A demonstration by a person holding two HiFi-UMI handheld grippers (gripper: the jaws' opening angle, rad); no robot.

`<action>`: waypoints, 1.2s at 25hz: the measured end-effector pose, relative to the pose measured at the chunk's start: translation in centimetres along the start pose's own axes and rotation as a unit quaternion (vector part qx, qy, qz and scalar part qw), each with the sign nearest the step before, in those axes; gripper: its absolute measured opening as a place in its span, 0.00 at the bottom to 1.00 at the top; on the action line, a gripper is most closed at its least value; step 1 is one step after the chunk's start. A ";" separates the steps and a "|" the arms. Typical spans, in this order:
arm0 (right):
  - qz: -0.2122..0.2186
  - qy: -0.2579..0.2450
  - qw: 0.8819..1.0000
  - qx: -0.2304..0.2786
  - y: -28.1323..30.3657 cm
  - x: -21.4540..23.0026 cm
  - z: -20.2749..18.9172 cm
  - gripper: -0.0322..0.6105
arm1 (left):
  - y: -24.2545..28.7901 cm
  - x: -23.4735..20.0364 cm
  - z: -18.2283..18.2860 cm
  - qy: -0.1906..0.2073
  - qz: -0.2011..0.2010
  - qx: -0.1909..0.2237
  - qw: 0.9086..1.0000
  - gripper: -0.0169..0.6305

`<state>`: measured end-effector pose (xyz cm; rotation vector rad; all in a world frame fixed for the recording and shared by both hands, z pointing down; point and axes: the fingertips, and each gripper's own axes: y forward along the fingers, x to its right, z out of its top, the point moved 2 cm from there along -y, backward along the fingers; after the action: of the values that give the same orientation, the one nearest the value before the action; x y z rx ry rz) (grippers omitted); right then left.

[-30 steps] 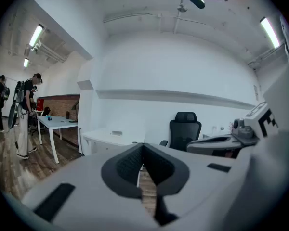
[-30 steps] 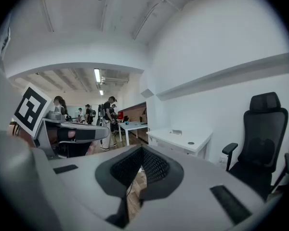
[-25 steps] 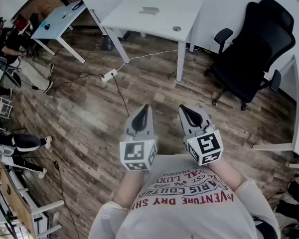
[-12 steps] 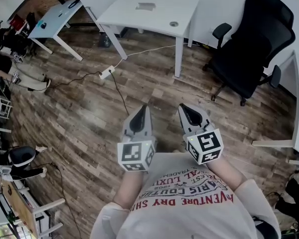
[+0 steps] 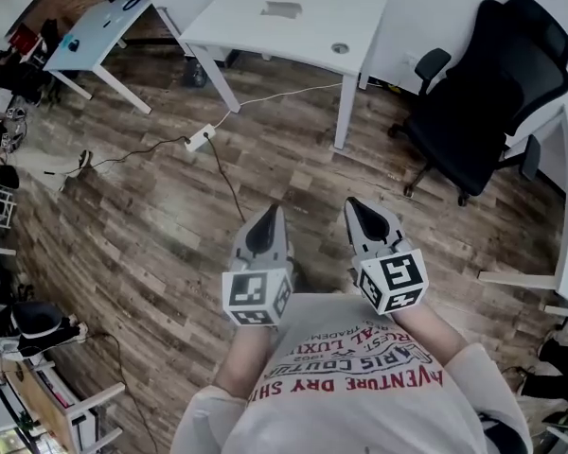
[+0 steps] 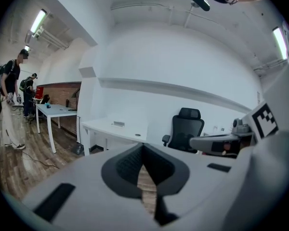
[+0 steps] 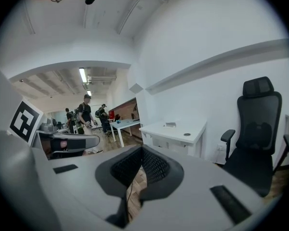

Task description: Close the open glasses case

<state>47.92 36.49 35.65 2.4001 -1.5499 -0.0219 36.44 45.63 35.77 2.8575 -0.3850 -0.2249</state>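
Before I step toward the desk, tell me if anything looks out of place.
A power strip lies loose on the wood floor in front of the white desk. Its cables trail across the open floor, which may be a trip hazard. Nothing looks spilled or broken.

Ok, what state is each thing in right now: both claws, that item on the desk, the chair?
left claw: shut, empty.
right claw: shut, empty.
grey item on the white desk: too small to tell if open or closed.
office chair: upright, unoccupied.
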 end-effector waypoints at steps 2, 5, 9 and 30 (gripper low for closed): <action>-0.006 -0.002 1.000 -0.002 2.5 -0.2 0.6 0.07 | 1.4 -2.5 0.8 -0.010 -0.002 0.003 1.000 0.02; -0.013 -0.001 1.000 -0.008 7.0 -1.0 1.6 0.07 | 3.5 -7.0 2.1 -0.020 -0.006 0.004 1.000 0.02; -0.032 -0.001 0.999 -0.003 12.9 -2.4 3.7 0.07 | 6.5 -12.9 4.1 -0.021 -0.017 0.004 1.000 0.02; -0.053 0.001 0.998 -0.017 31.0 -1.6 7.0 0.07 | 17.8 -27.9 6.6 -0.046 -0.011 -0.017 0.999 0.02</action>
<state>18.48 24.47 36.27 2.4517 -1.4100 -0.0680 4.36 35.24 37.43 2.8254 -0.3632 -0.3656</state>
